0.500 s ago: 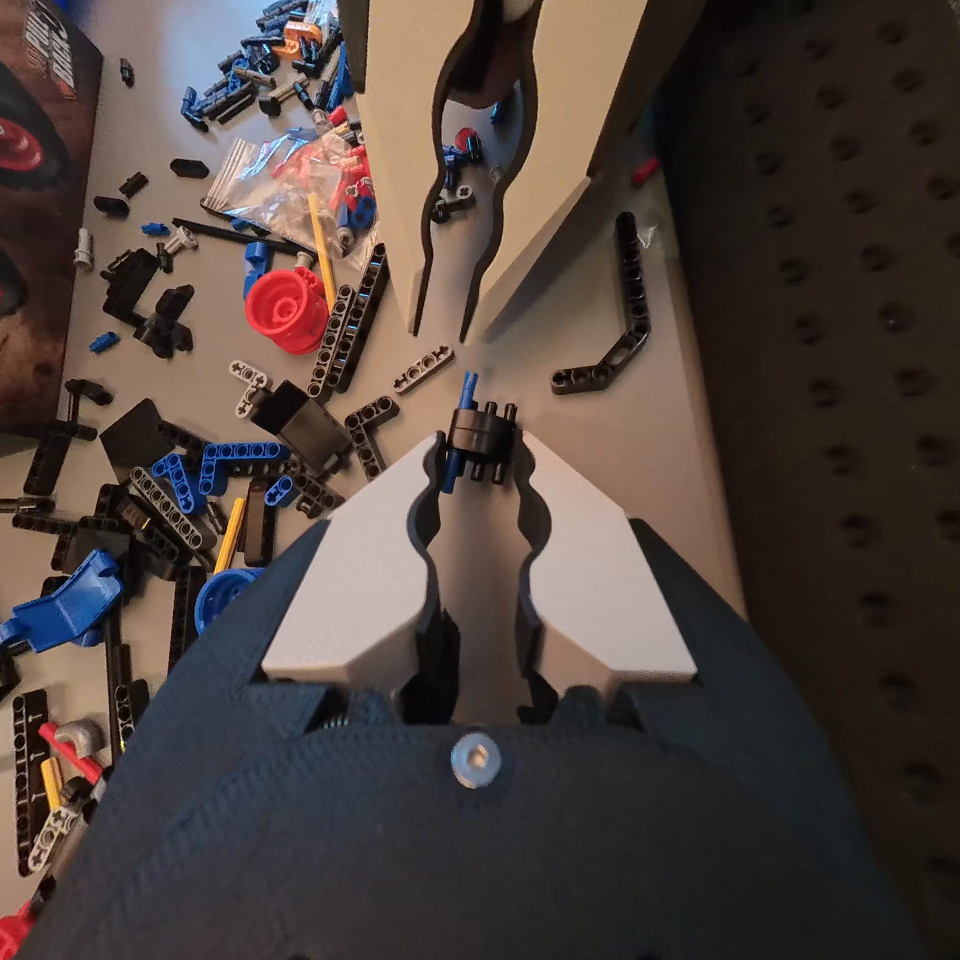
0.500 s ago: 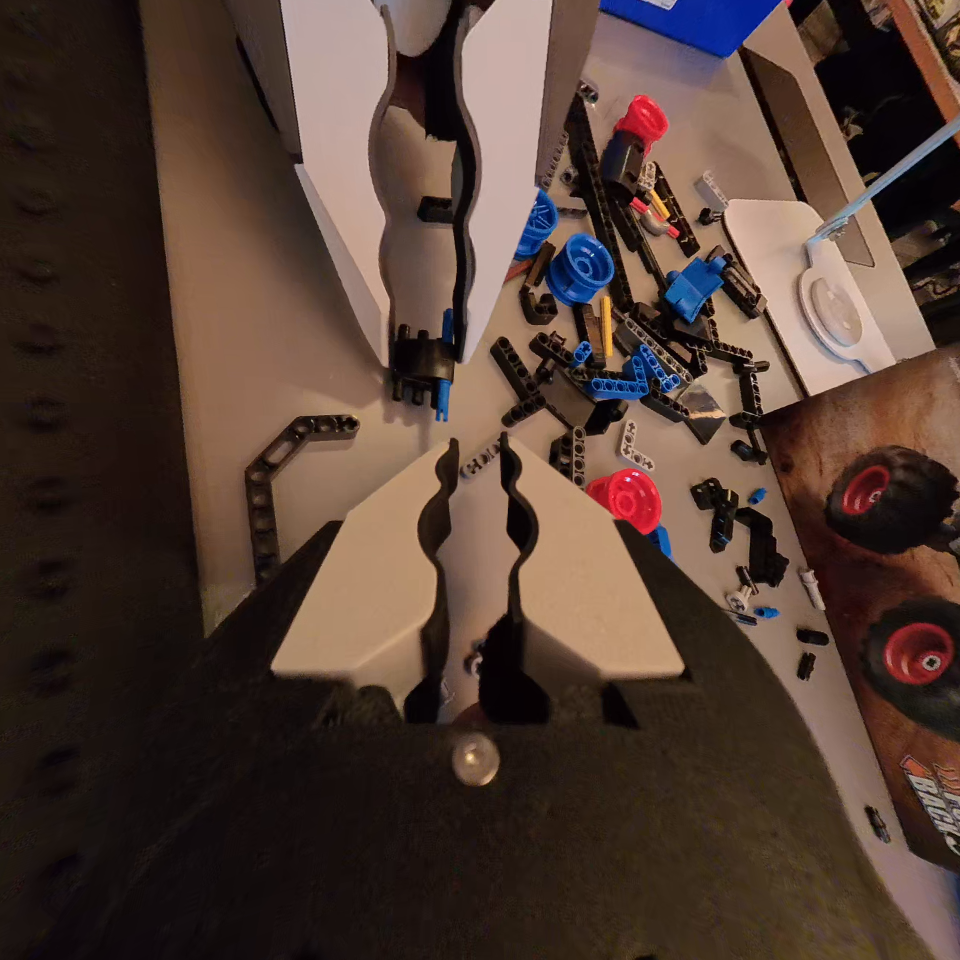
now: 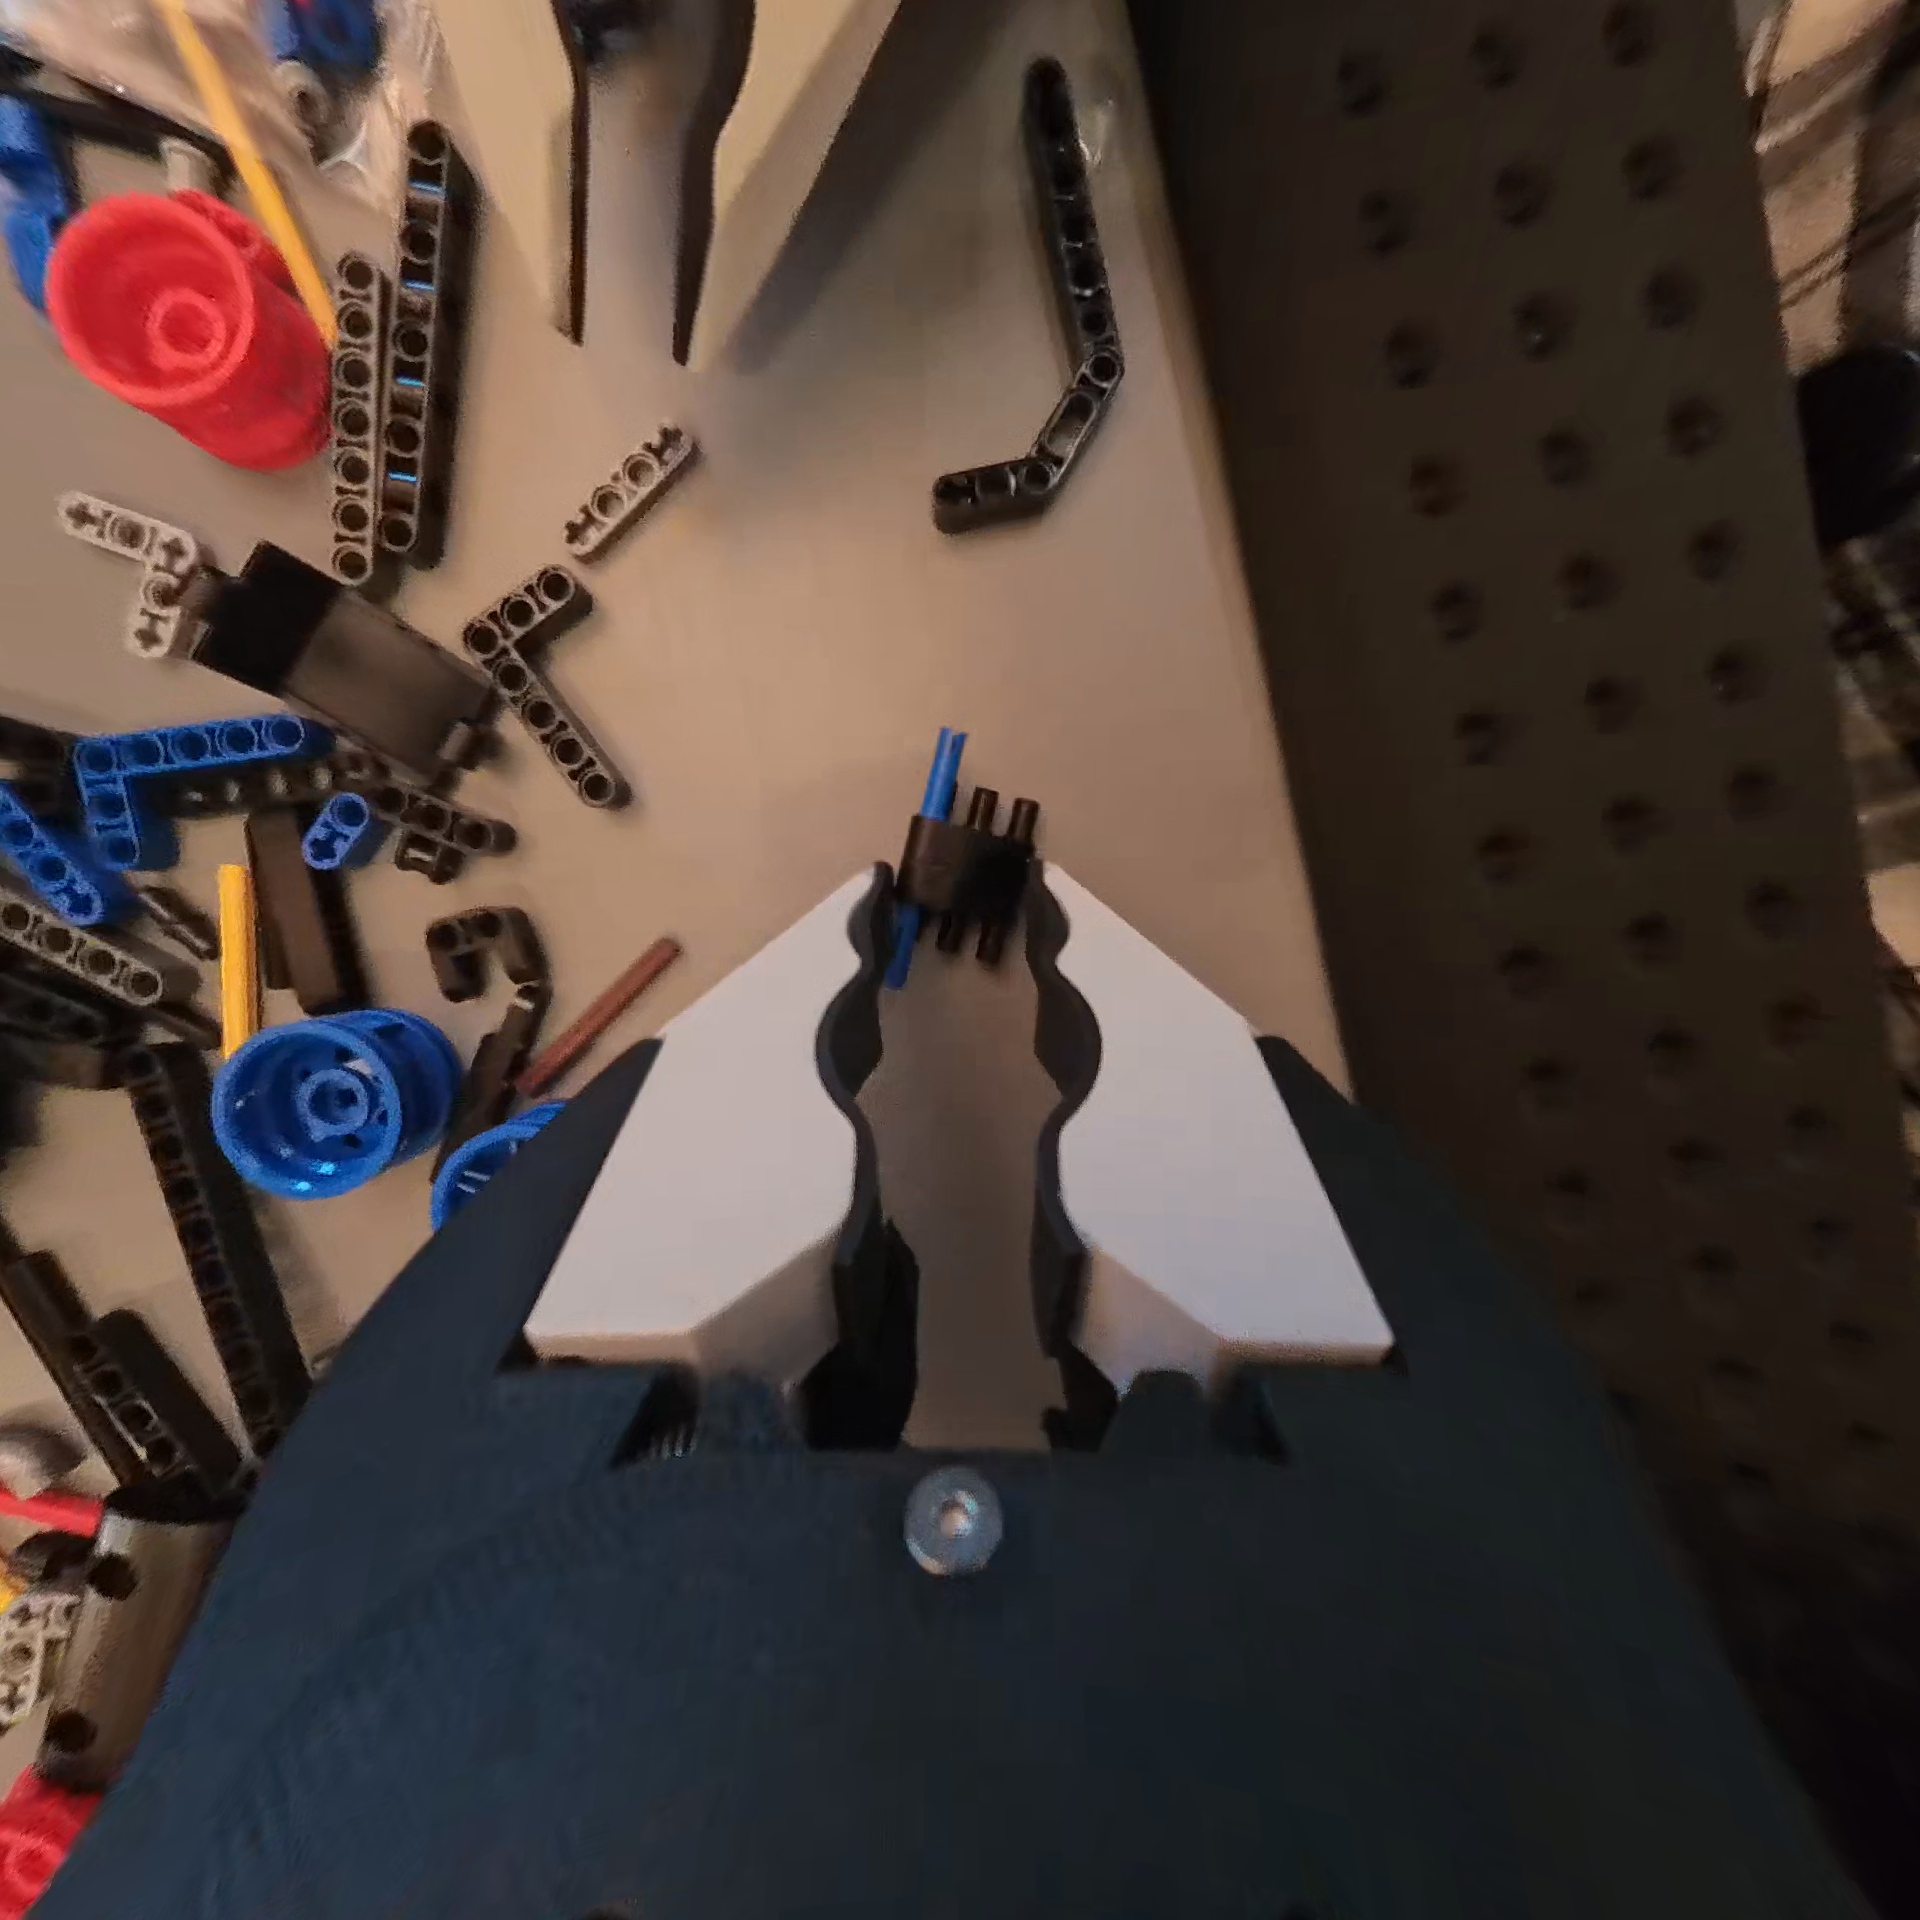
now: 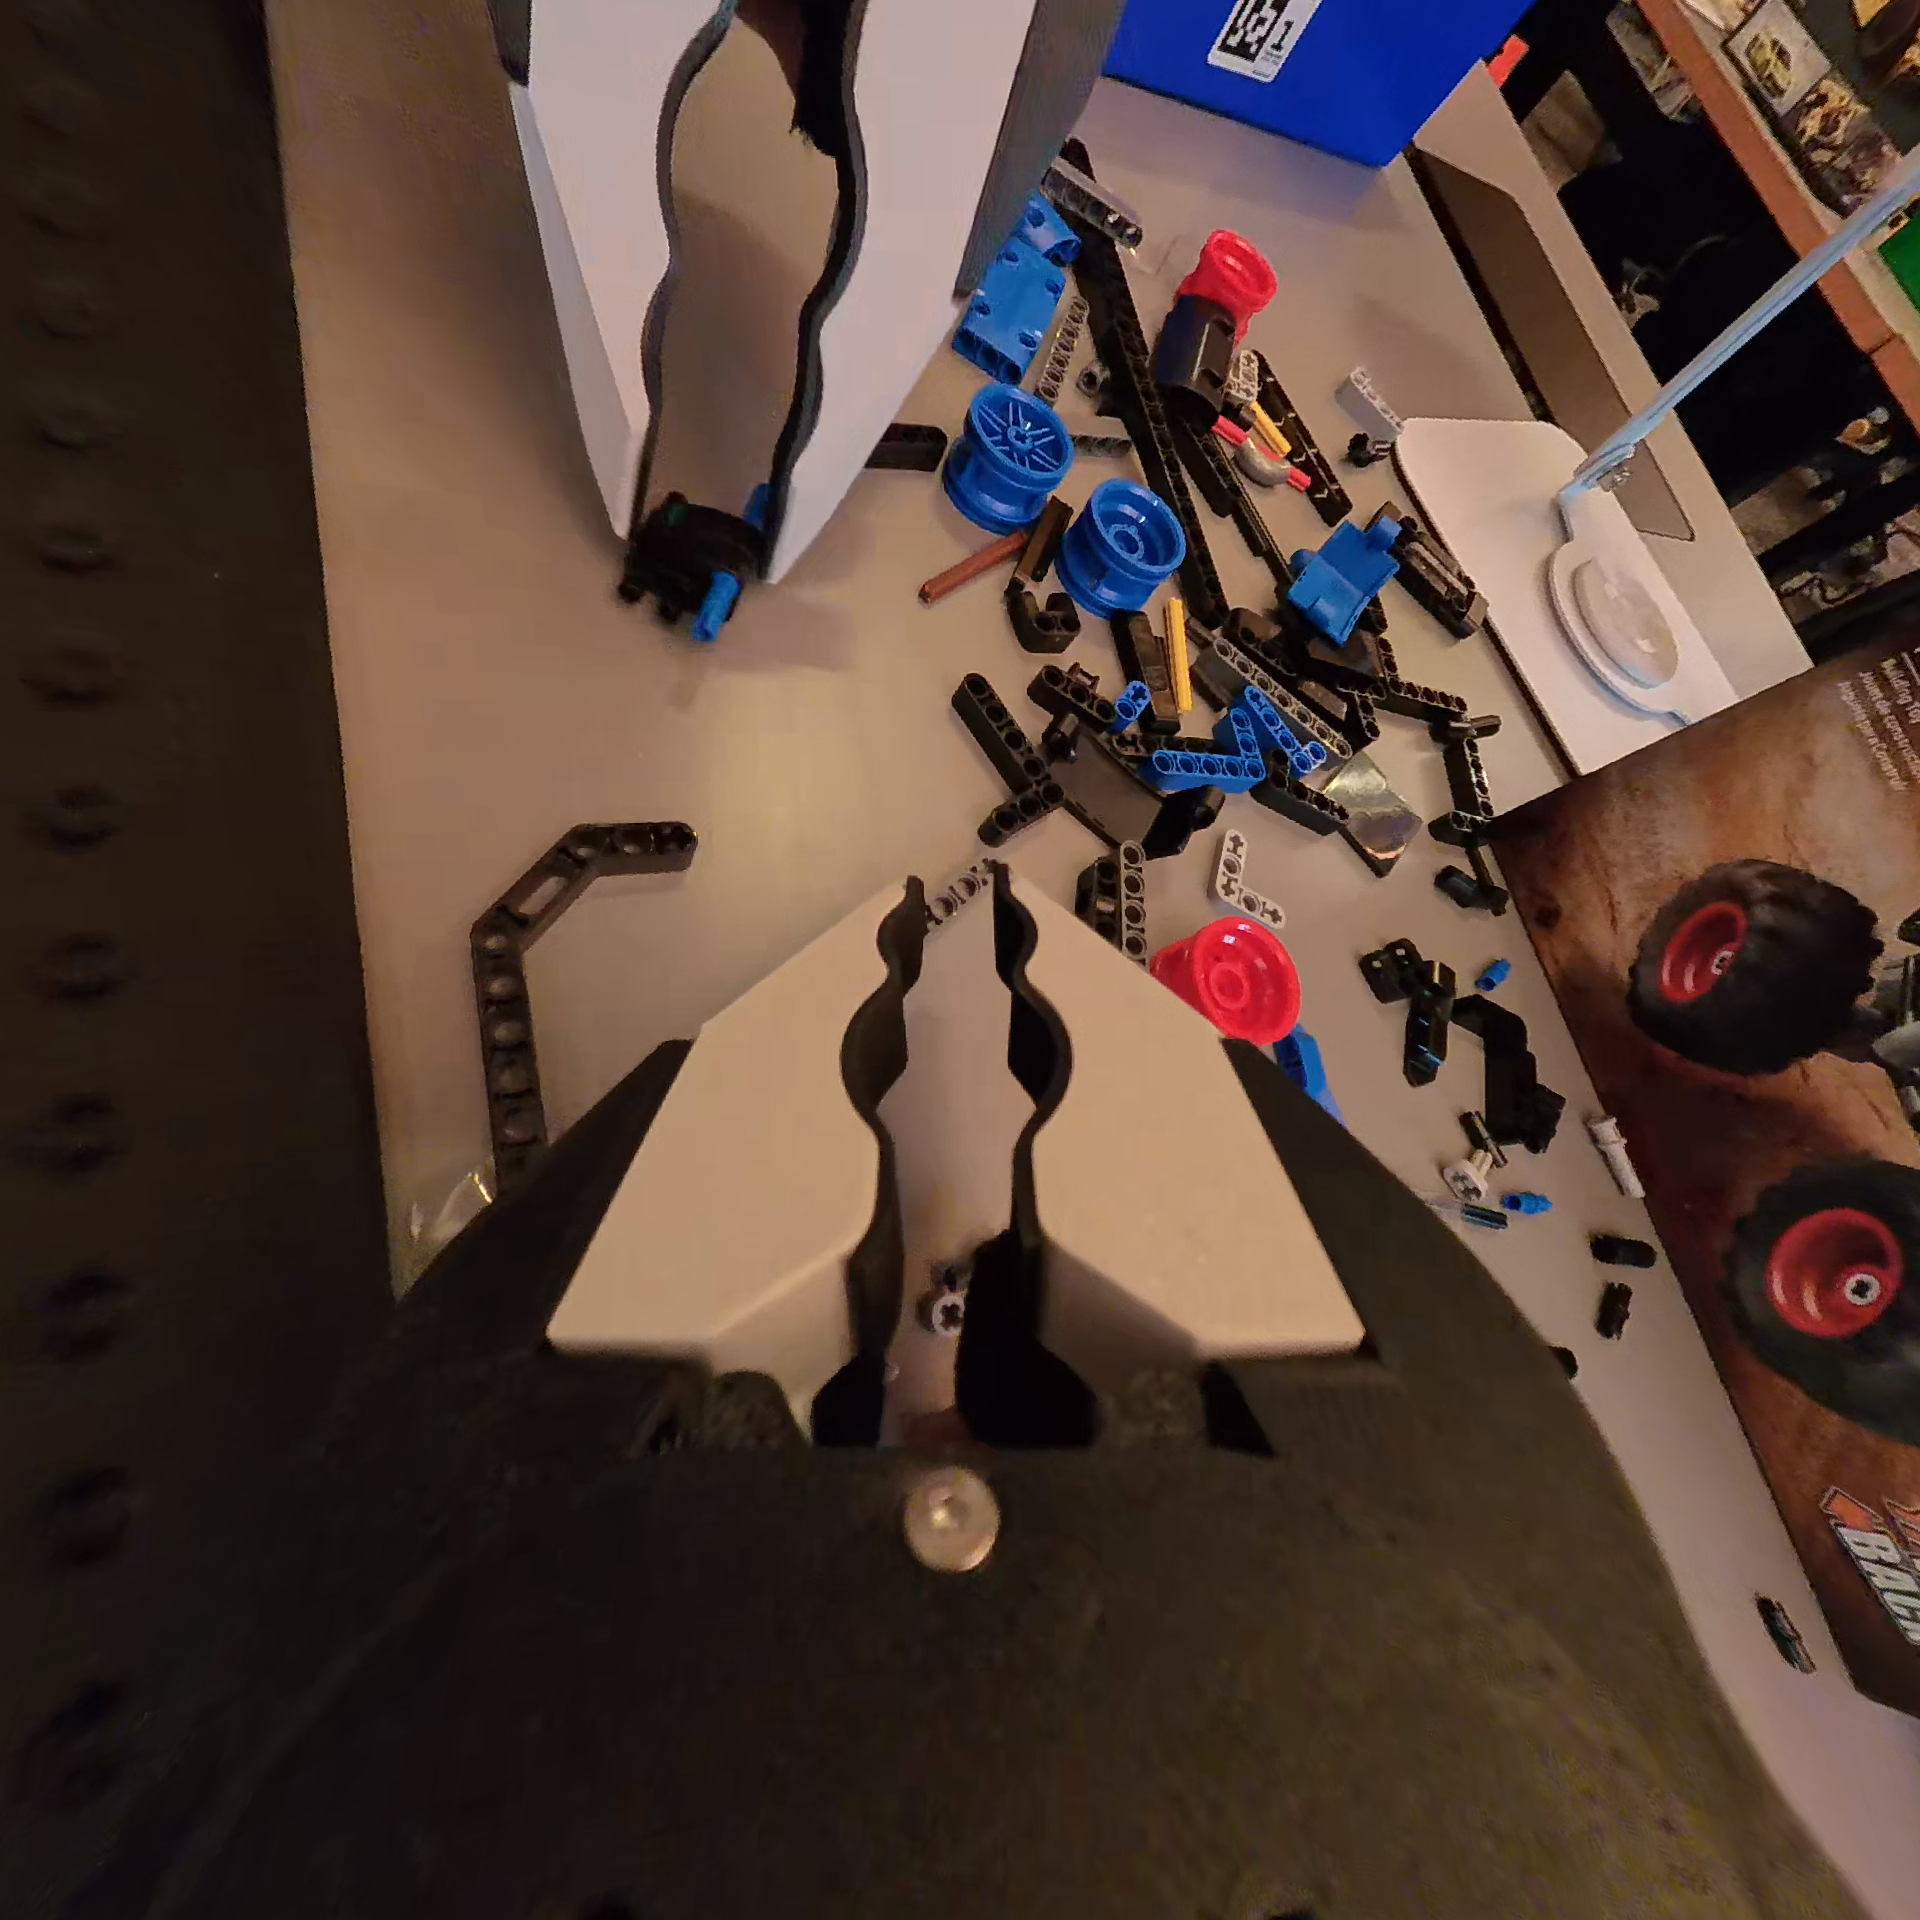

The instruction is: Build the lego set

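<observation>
The left hand-held gripper (image 3: 961, 894) is clamped on a small black block (image 3: 966, 868) with black pins and a blue pin (image 3: 932, 821) through it, pinched right at the fingertips and held just above the grey worktop (image 3: 790, 665). From the other side, the same block (image 4: 681, 551) hangs at the tips of that gripper, near the worktop's edge. The right hand-held gripper (image 4: 958, 896) grasps nothing; its jaws stand a little apart, with a narrow gap at the tips, and it hovers over a small grey beam (image 4: 951, 891). A bent black beam (image 4: 520, 966) lies alone to its left, close to the dark perforated surface (image 4: 125, 831) beside the worktop. To the right the loose parts are scattered: two blue rims (image 4: 1070, 499), a red rim (image 4: 1226, 977), a blue angled beam (image 4: 1216, 753), a yellow axle (image 4: 1176, 639), a brown axle (image 4: 971, 566) and many black beams. The set's box (image 4: 1756, 1091) lies flat at the far right, and a blue bin (image 4: 1320, 73) stands at the back.
</observation>
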`<action>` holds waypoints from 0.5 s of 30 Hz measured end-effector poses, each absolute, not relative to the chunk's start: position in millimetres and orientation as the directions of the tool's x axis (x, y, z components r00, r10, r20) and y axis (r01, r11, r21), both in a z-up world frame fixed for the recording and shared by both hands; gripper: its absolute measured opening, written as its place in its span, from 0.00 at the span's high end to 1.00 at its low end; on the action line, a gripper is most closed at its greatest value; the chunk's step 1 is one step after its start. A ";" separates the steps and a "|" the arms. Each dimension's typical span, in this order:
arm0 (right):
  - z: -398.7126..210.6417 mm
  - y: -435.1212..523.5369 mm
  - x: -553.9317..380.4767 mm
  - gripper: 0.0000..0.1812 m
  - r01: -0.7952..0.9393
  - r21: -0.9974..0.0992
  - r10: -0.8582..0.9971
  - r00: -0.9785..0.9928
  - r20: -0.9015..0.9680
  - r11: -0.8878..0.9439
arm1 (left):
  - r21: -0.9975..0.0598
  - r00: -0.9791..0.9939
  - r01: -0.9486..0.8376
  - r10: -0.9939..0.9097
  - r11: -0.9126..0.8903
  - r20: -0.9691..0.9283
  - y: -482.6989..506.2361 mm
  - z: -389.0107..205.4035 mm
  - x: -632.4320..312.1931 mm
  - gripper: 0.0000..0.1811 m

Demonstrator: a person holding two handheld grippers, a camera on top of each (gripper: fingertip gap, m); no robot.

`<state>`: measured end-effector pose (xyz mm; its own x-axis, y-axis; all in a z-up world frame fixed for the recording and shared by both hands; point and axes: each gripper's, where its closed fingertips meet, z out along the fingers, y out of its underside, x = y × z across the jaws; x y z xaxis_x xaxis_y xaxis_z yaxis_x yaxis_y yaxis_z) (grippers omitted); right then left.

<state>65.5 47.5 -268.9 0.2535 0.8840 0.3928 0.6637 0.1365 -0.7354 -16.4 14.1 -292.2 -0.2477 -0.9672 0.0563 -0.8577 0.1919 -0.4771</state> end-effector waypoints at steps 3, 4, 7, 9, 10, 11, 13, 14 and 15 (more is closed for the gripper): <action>-269.9 47.2 66.4 0.94 0.659 -0.740 0.887 0.253 0.386 0.134 | -0.461 -0.289 -0.856 -0.956 0.232 0.054 16.1 -295.0 -12.8 0.87; -270.9 48.0 67.7 0.94 0.661 -0.739 0.886 0.255 0.386 0.132 | -0.469 -0.294 -0.849 -0.955 0.245 0.034 18.0 -294.2 -9.3 0.84; -268.4 48.5 69.3 0.94 0.646 -0.753 0.887 0.265 0.379 0.129 | -0.456 -0.298 -0.845 -0.954 0.279 -0.032 23.3 -297.2 -6.3 0.79; -266.8 48.8 69.6 0.94 0.639 -0.758 0.886 0.269 0.378 0.130 | -0.460 -0.281 -0.840 -0.956 0.289 -0.087 26.8 -294.4 -5.9 0.76; -266.8 49.2 70.3 0.94 0.640 -0.757 0.885 0.270 0.380 0.130 | -0.456 -0.264 -0.843 -0.958 0.285 -0.111 29.0 -293.0 -8.0 0.75; -266.6 49.7 71.1 0.93 0.641 -0.757 0.883 0.272 0.382 0.129 | -0.457 -0.244 -0.845 -0.961 0.276 -0.128 30.3 -290.9 -10.6 0.75; -264.5 50.3 71.8 0.93 0.632 -0.765 0.883 0.279 0.378 0.127 | -0.485 -0.203 -0.836 -0.965 0.258 -0.163 31.6 -283.8 -15.5 0.75; -263.5 50.7 71.6 0.93 0.628 -0.768 0.882 0.283 0.376 0.126 | -0.505 -0.176 -0.829 -0.969 0.241 -0.174 31.9 -279.4 -17.7 0.75; -262.5 51.2 71.5 0.93 0.625 -0.770 0.882 0.285 0.376 0.126 | -0.523 -0.149 -0.822 -0.971 0.226 -0.185 32.5 -275.3 -20.4 0.75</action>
<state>71.5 51.2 -262.5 0.2851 0.8817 0.3759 0.6253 0.1261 -0.7701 -20.4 32.5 -275.3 -0.1493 -0.9714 -0.1848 -0.8219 0.2258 -0.5230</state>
